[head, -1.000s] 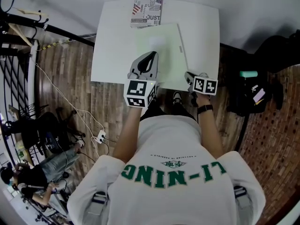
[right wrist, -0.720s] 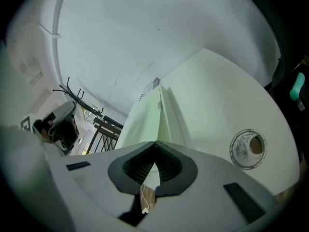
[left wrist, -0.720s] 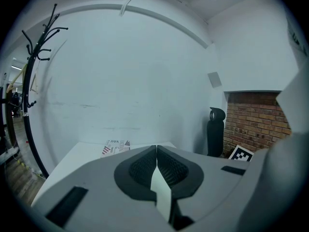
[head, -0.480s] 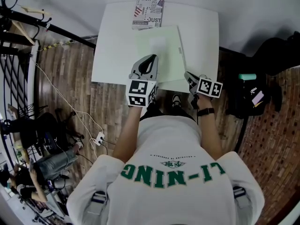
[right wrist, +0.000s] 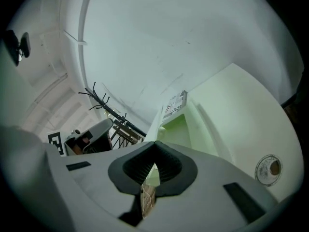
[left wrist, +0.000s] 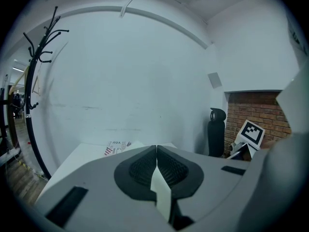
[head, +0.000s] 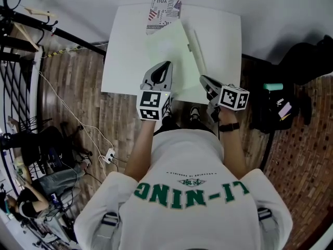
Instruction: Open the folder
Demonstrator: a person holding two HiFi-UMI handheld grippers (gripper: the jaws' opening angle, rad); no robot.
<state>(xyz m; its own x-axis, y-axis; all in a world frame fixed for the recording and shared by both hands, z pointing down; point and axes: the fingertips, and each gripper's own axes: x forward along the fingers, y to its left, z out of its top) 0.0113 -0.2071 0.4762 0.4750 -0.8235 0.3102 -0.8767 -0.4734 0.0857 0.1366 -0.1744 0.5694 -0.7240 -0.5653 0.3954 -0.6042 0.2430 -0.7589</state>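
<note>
Closest to me, my left gripper (head: 167,64) has its jaws together. It sits over the near-left part of the folder (head: 167,46), and I honestly can't tell if it's actually pressing down on it. In the left gripper view the pads meet at the tips, with just a pale sliver showing in the gap behind them.

My right gripper (head: 203,79) is a bit further right, at the folder's near-right corner. Its jaws are closed tight on the thin pale green cover, and in the right gripper view you can see the sheet pinched between the pads. That side of the cover is lifted off the rest of the folder, tilting up and over toward the left, with a strip of the folder's inside showing under its right edge.

The folder lies around the middle of the white table (head: 125,51), reaching down to the near edge. At the far edge, touching or just beside the folder's far corner, there's a printed booklet (head: 164,9) with bold lettering.
</note>
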